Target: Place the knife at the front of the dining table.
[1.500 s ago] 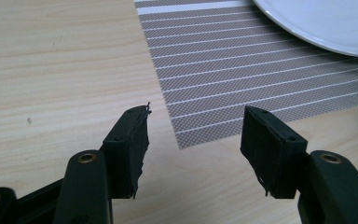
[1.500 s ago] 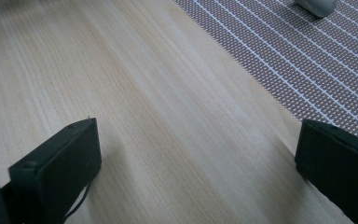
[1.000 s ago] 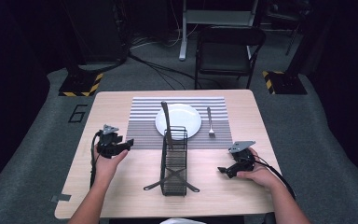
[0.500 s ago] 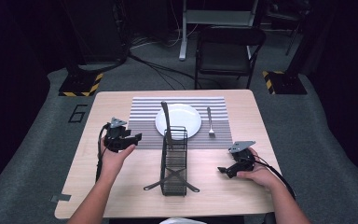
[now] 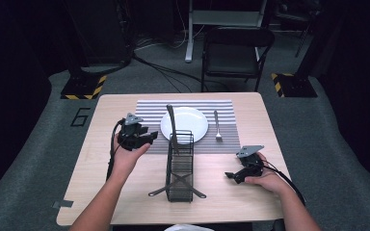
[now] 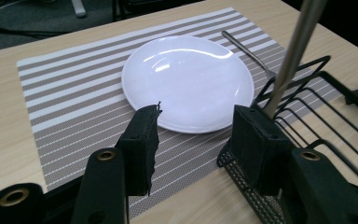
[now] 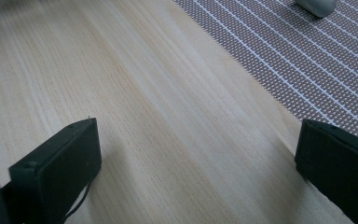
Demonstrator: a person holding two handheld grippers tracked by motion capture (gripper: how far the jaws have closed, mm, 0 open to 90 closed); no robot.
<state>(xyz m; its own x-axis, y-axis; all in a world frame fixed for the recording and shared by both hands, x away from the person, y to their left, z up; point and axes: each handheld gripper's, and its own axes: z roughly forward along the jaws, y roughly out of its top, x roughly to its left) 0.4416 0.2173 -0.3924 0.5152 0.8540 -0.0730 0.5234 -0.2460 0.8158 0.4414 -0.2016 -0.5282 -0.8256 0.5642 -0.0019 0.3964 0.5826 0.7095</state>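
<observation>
I sit at a pale wooden table (image 5: 125, 202) in a dim room with grey carpet; a black chair (image 5: 233, 50) stands beyond the far edge, cables trail over the floor, and yellow-and-black striped blocks (image 5: 82, 87) lie off both far corners. A strip of tape (image 5: 59, 204) is stuck at the near left corner.

A grey striped placemat (image 5: 149, 109) lies along the far edge at the middle. On it rest a white plate (image 5: 189, 121) and, just to the plate's right, a fork (image 5: 217, 126) pointing away from me. A black wire rack (image 5: 179, 168) stands at the middle of the table, its far end on the placemat's near edge, with a long metal utensil (image 5: 171, 122) standing upright in that far end and leaning over the plate's left rim.

My left gripper (image 5: 142, 137) hangs over the placemat's left part, just left of the rack. In the left gripper view its jaws stand apart, empty, the plate's near rim between them and the rack and utensil shaft just beside the right-hand jaw.

My right gripper (image 5: 233, 175) is near the right edge, well apart from the rack. In the right gripper view its jaws are spread wide over bare wood with nothing between them.
</observation>
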